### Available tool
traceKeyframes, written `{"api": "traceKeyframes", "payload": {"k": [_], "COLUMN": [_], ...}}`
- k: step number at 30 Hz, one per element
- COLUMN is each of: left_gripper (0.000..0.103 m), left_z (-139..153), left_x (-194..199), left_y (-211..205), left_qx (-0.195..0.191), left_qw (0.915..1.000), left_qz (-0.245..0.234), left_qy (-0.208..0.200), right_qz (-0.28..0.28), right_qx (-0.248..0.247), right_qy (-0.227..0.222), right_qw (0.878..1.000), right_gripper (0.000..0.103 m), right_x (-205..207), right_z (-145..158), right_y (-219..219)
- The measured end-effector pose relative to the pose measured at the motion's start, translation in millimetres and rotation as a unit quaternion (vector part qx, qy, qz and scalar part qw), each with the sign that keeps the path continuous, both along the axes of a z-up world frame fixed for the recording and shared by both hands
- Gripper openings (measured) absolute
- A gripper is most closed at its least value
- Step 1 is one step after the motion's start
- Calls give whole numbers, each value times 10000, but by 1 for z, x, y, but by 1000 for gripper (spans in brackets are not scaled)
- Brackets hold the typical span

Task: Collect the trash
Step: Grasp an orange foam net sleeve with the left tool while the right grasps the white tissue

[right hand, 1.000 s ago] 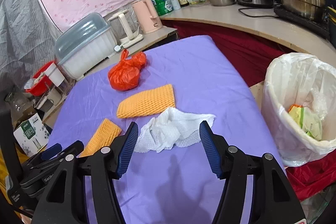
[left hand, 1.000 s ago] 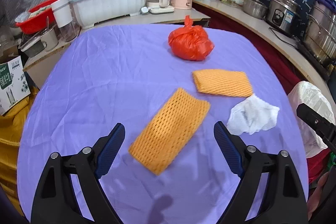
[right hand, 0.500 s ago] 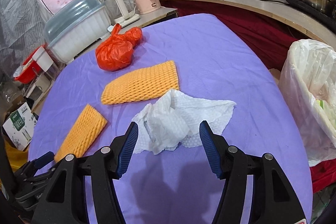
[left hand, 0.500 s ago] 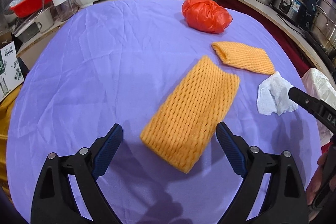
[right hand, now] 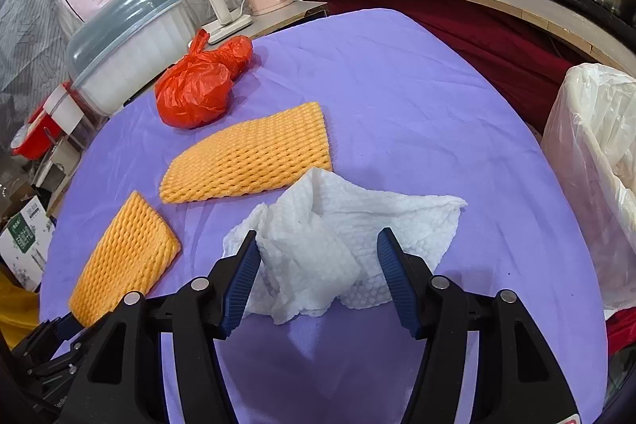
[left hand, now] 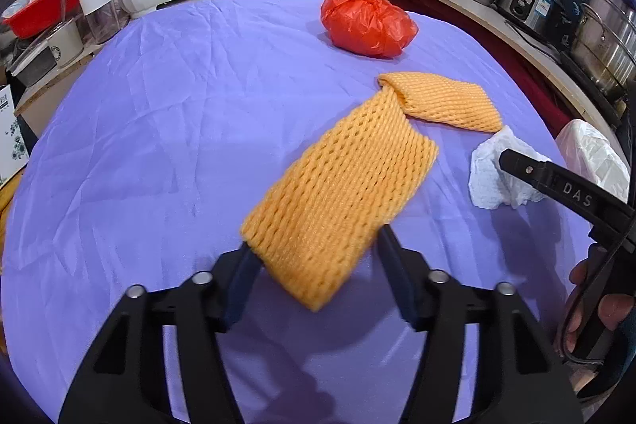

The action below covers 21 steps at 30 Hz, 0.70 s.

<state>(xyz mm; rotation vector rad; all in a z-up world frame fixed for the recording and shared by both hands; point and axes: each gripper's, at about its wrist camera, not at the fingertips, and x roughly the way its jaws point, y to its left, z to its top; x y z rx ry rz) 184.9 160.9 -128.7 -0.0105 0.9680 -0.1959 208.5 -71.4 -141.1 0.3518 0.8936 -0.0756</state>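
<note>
A: Left wrist view first. What is the left gripper (left hand: 312, 261) doing?

B: Its jaws are spread, 1 on each side of the near end of an orange foam net (left hand: 338, 193). I cannot tell whether the pads already touch the net, and no squeeze shows. The net lies near the middle of the purple table (left hand: 159, 130), its far end reaching the second foam net (left hand: 441, 100). A red plastic bag (left hand: 367, 22) sits toward the far edge, and a white paper towel (left hand: 493, 181) lies near the right edge, partly behind the right gripper's finger.

A: How would that net handle?

B: Light, soft and springy, I judge. It should crush easily, so a pinch across the near end seems enough, though it may flop or slide on the cloth.

A: And the right wrist view?

B: The right gripper (right hand: 316, 275) is also spread, straddling the crumpled paper towel near the near edge of the table. The pads stand beside the bunched folds and are not closed on them. The 2 nets lie to the left, the red bag beyond them, and the lined trash bin (right hand: 596, 161) stands off the right edge.

A: Best hold on the towel?

B: Probably the thick bunched middle. It looks weightless and limp, so a thin corner could slip free.
</note>
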Motion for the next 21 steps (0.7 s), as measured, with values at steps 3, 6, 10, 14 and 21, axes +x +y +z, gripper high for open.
{"api": "traceKeyframes", "payload": {"k": [3, 6, 10, 14, 21], "left_gripper": [40, 31, 23, 20, 19], "left_z": [3, 6, 14, 30, 67], "left_x": [0, 0, -4, -11, -25], "left_y": [-2, -6, -14, -25, -48], "left_qx": [-66, -87, -88, -90, -141], "left_qw": [10000, 9999, 9999, 9998, 9985], "left_qz": [-5, -15, -42, -108, -252], "left_qy": [29, 58, 36, -134, -459], "right_qz": [-22, -17, -54, -154, -385], "right_qx": [50, 139, 151, 172, 173], "right_qy": [11, 27, -77, -278, -646], "right_qw": [10000, 9999, 9998, 9993, 9970], "right_gripper": [33, 20, 14, 13, 13], "right_x": [-2, -6, -16, -30, -55], "right_z": [0, 2, 12, 29, 65], "right_y": [-3, -7, -13, -26, -59]}}
